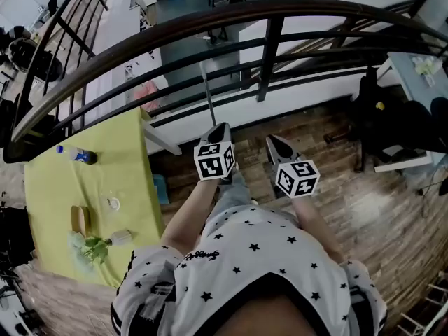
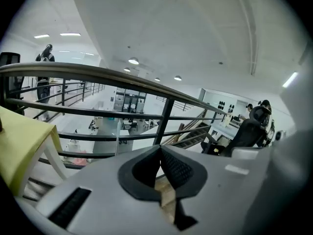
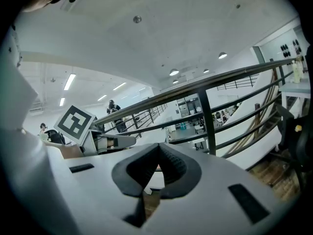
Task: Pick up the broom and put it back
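Head view shows the broom handle standing against the far railing, just beyond the left gripper, which like the right gripper has its jaws pressed together on nothing

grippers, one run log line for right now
left gripper: shut, empty | right gripper: shut, empty | both held before railing | thin pole, likely broom handle, by railing, not gripped
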A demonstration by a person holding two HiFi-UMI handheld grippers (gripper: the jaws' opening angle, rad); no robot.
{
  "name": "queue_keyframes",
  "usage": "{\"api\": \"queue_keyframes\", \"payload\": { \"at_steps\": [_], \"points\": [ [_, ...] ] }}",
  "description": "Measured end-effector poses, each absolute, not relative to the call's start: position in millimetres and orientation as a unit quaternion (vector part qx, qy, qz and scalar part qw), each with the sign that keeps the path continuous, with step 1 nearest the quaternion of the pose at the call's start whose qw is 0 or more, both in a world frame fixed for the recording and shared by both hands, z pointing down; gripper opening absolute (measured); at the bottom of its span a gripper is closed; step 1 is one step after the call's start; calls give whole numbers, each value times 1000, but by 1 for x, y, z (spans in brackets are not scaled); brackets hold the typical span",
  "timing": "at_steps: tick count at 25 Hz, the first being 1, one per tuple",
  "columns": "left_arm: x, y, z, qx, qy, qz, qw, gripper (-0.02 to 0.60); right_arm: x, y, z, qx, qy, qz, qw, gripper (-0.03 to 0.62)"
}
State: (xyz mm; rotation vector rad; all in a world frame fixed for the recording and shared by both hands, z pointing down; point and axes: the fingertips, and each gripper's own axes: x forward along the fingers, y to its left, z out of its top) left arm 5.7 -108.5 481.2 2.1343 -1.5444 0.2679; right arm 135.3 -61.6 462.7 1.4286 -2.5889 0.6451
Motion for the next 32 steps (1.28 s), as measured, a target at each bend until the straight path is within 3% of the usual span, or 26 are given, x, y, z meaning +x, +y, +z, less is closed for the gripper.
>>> {"api": "queue_keyframes", "payload": {
  "at_steps": [32],
  "points": [
    [27, -27, 468, 807, -511, 83, 284, 12, 133, -13, 472, 457, -861, 204, 96, -6]
  ]
}}
